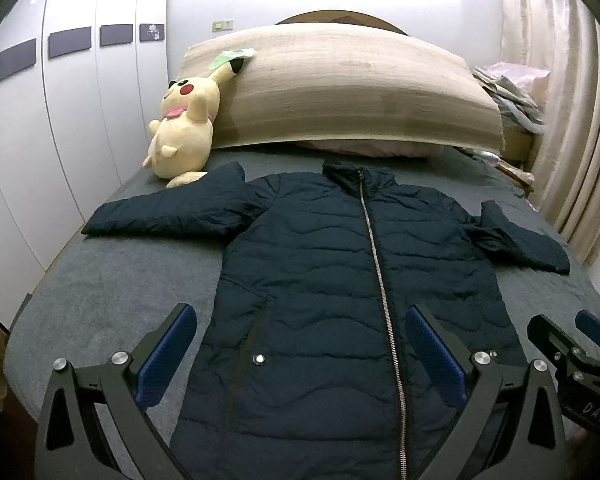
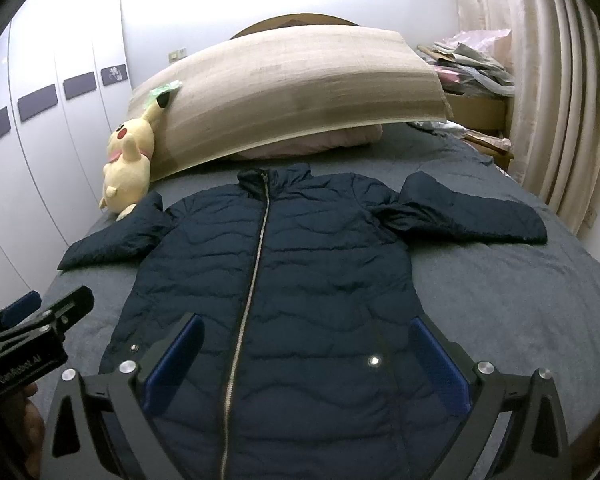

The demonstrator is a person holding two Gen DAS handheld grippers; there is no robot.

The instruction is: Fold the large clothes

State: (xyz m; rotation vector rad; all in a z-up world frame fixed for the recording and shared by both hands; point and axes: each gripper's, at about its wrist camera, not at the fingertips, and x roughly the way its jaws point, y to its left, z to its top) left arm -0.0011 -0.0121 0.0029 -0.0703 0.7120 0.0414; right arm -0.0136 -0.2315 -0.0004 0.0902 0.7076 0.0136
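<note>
A dark navy quilted jacket lies flat and zipped on the grey bed, collar toward the headboard, both sleeves spread sideways; the right wrist view shows the same jacket. My left gripper hovers open above the jacket's lower hem, left of the zip, its blue pads wide apart with nothing between them. My right gripper hovers open over the hem's right half. Each gripper shows at the edge of the other's view: the right gripper and the left gripper.
A yellow plush toy leans by the left sleeve against a large beige cushion. White wardrobe doors run along the left. Curtains and piled bags stand at the right. Grey bedsheet lies bare beside the jacket.
</note>
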